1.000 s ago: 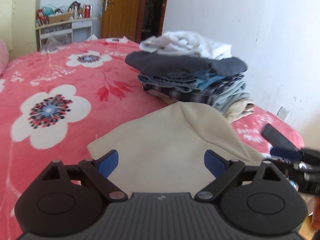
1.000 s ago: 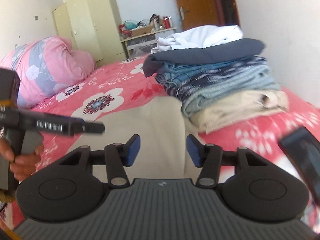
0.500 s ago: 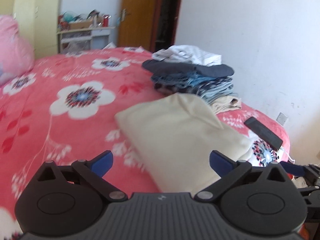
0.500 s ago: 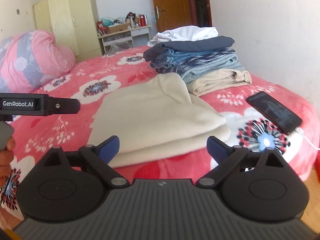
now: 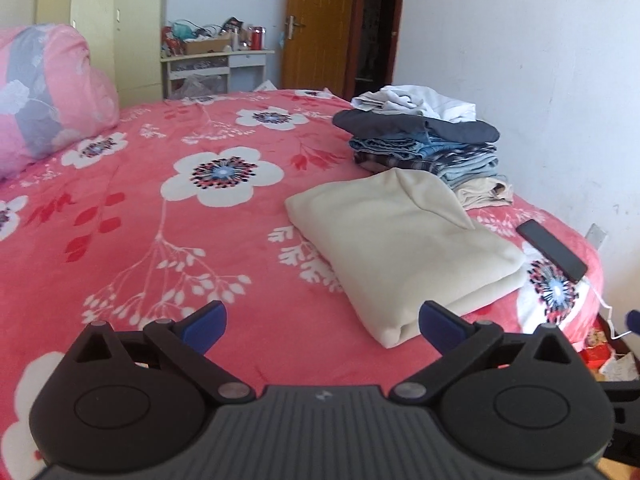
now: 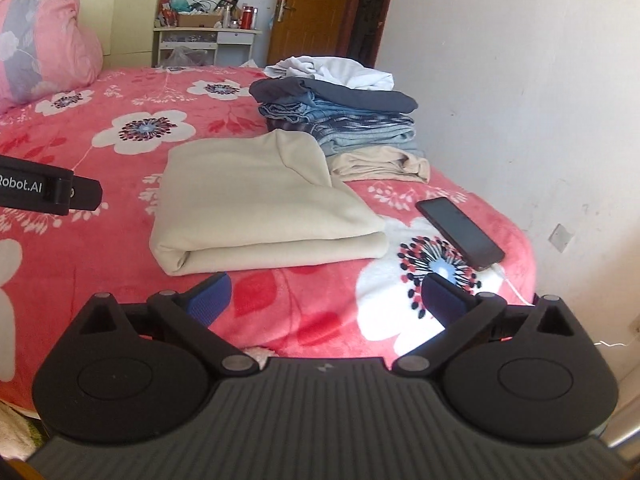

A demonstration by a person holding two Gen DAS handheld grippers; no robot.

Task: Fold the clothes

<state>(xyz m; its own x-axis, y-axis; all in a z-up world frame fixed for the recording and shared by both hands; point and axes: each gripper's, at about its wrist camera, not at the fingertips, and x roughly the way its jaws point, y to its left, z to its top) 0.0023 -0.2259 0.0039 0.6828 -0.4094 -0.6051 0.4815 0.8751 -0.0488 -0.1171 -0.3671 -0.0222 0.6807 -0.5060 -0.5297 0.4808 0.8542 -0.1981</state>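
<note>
1. Two grippers hung clear of the bed, each with its blue-padded fingers spread wide and nothing between them: the left gripper (image 5: 322,326) and the right gripper (image 6: 325,294).
2. The cream garment (image 5: 400,248) (image 6: 260,204) lay folded into a thick rectangle on the red floral blanket (image 5: 160,220) (image 6: 304,312), near the bed's front corner; neither gripper touched it.
3. A hood-like flap of the cream garment rose at its far edge, right against the stack of folded clothes (image 5: 424,148) (image 6: 344,120).
4. That stack stood just behind the cream garment, toward the white wall (image 5: 520,80); it ran from a beige piece at the bottom, through blue and checked layers and a dark navy one, to a crumpled white piece on top.
5. A black phone (image 5: 552,252) (image 6: 460,232) lay flat on the blanket just beside the cream garment, on its wall side, with a white cable leading off its near end over the bed's edge.
6. Well apart from the cream garment, at the far side of the bed, sat a pink and grey pillow (image 5: 44,92) (image 6: 40,40).
7. In the right wrist view the left gripper's black body (image 6: 48,192) reached in from the left edge, near the cream garment's left side.
</note>
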